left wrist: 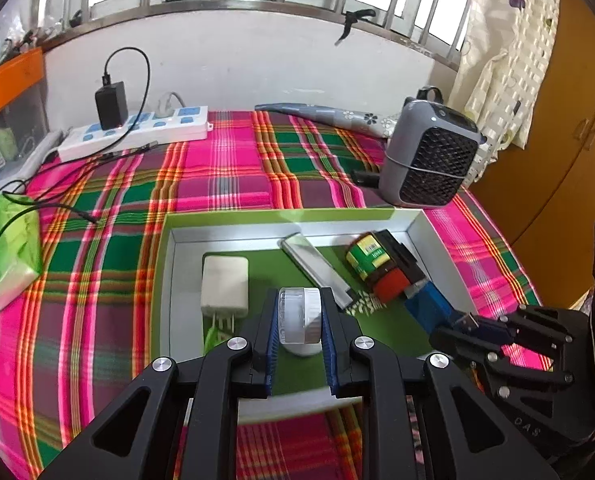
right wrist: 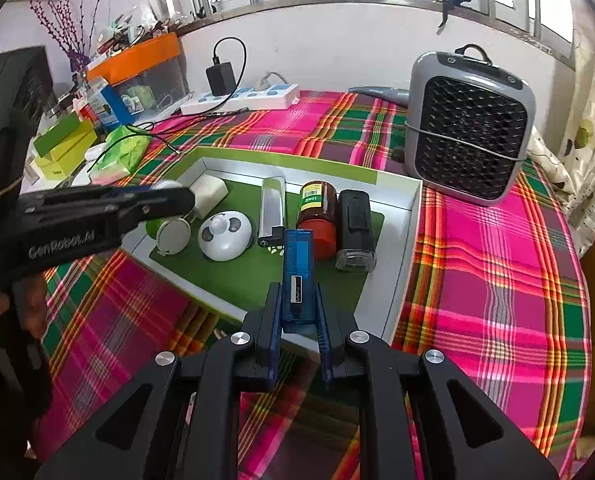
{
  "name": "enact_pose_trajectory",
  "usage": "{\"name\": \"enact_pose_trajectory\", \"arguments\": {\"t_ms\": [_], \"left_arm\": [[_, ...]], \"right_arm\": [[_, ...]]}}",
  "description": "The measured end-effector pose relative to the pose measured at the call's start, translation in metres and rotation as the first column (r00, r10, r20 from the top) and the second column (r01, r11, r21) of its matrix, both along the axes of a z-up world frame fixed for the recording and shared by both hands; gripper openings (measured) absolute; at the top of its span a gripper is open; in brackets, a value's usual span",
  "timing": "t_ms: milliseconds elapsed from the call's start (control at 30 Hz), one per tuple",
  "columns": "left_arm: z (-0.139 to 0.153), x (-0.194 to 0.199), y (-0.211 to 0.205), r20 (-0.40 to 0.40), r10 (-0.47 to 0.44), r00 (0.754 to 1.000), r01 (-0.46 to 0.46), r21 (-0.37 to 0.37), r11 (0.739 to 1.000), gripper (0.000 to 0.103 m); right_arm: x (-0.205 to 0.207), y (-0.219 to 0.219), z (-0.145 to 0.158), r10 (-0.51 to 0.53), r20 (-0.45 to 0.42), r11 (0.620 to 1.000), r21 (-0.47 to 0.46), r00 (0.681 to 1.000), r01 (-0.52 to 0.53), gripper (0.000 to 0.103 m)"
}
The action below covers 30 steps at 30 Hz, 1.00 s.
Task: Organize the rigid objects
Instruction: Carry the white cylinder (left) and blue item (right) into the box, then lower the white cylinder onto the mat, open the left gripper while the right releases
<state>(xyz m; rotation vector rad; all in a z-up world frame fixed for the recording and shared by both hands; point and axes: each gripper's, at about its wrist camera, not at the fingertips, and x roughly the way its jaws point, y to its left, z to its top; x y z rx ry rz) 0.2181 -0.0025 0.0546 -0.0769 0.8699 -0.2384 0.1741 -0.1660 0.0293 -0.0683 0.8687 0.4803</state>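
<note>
A white-walled tray with a green floor (left wrist: 177, 280) (right wrist: 401, 240) lies on the plaid cloth. My left gripper (left wrist: 300, 320) is shut on a white round device (left wrist: 301, 316) and holds it over the tray's left part; it shows from the side in the right wrist view (right wrist: 165, 200). My right gripper (right wrist: 297, 312) is shut on a blue USB device (right wrist: 297, 268) (left wrist: 433, 304) over the tray's near edge. In the tray lie a white charger (left wrist: 225, 280) (right wrist: 211, 194), a silver bar (left wrist: 313, 268) (right wrist: 272, 212), a brown bottle with a red cap (left wrist: 377, 268) (right wrist: 317, 216), a black box (right wrist: 355, 232) and a white panda-faced gadget (right wrist: 225, 236).
A grey fan heater (left wrist: 429, 160) (right wrist: 469, 128) stands behind the tray on the right. A white power strip (left wrist: 137, 132) (right wrist: 241, 98) with a black adapter and cables lies at the back left. A green tissue pack (left wrist: 9, 248) (right wrist: 121, 152) lies to the left.
</note>
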Motion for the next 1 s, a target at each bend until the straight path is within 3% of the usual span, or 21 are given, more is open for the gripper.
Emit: {"name": "enact_pose_trajectory", "arguments": {"t_ms": [533,1000], "left_arm": [[-0.018,0.032,-0.003,-0.041,0.007,0.999,-0.006,0.03,1.0,0.018],[-0.027,0.045,-0.007,-0.056,0.011,0.998,-0.008,0.057,0.998,0.018]], "right_arm": [[0.02,0.008,-0.012,0.05,-0.045,0.998,-0.028,0.998,-0.051,0.017],[0.021,0.011,-0.012,0.052,-0.023,0.996,-0.068,0.998,-0.053,0.017]]}}
